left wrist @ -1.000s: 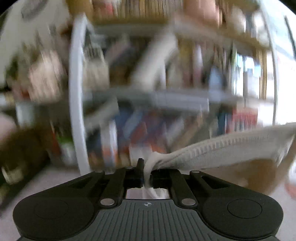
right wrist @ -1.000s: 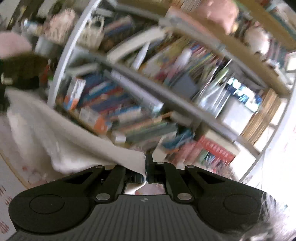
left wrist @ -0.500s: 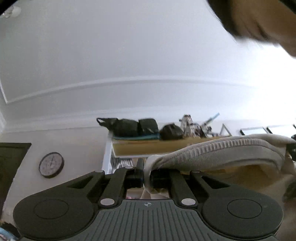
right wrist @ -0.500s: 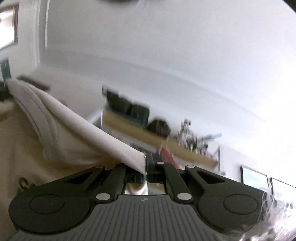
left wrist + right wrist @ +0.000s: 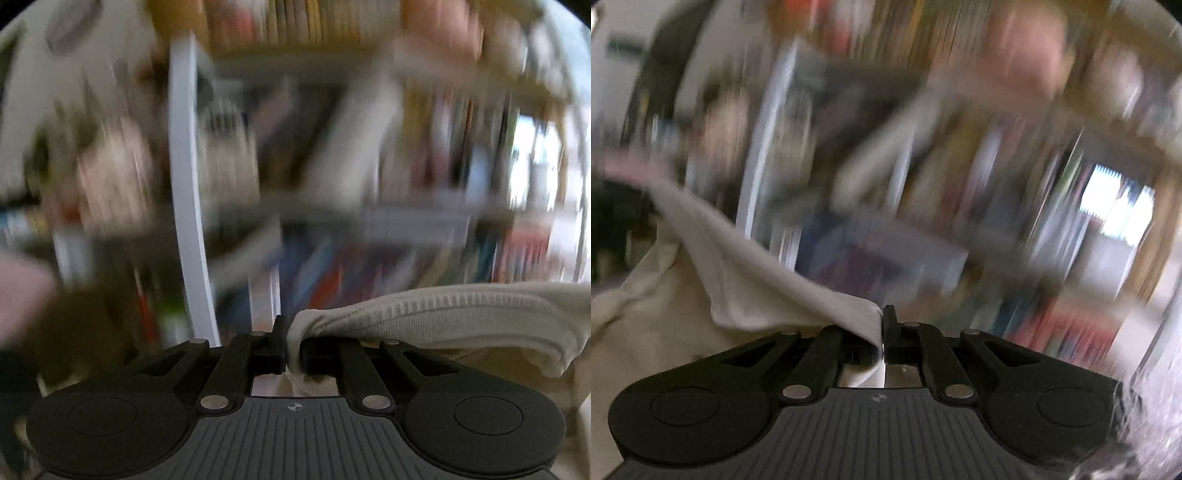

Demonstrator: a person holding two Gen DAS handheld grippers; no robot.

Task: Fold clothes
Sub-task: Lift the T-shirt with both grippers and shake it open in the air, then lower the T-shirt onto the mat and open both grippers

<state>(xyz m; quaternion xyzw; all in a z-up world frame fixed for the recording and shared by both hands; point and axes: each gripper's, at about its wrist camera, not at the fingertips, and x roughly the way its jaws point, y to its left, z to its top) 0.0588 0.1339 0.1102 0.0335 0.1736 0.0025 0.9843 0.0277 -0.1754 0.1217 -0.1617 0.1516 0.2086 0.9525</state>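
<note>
Blurred colour, mostly: bookshelves [image 5: 332, 155] fill the bkgd of both wrist views, white uprights, rows of book spines, motion-smeared throughout, so titles and shelf contents can't be read.

Item 1. Cream garment [image 5: 443, 317], cotton-like knit w/ a ribbed band along its edge.
- L wrist view: the ribbed band runs in from the right edge of frame, level, and narrows to a bunched corner that drops straight between the fingers. The rest of the cloth sags below the band at lower right, beside the gripper body.
- R wrist view: same garment [image 5: 746, 280] comes in from the left as a smooth sheet, sloping down to a point at the fingertips. More cloth hangs loose at lower left.
- Lies in the air between the two tools, resting on no surface that shows.

Item 2. Left gripper [image 5: 293, 350], black, clenched on the ribbed corner; cloth pinched in the narrow slot, tail showing beneath.

Item 3. Right gripper [image 5: 882, 343], black, clamped tight on the sheet's pointed corner; a scrap pokes out below the pads.

Item 4. Dark brown mass w/ pink blur at far left, L wrist view: possibly a sleeve and hand, too smeared to say.
</note>
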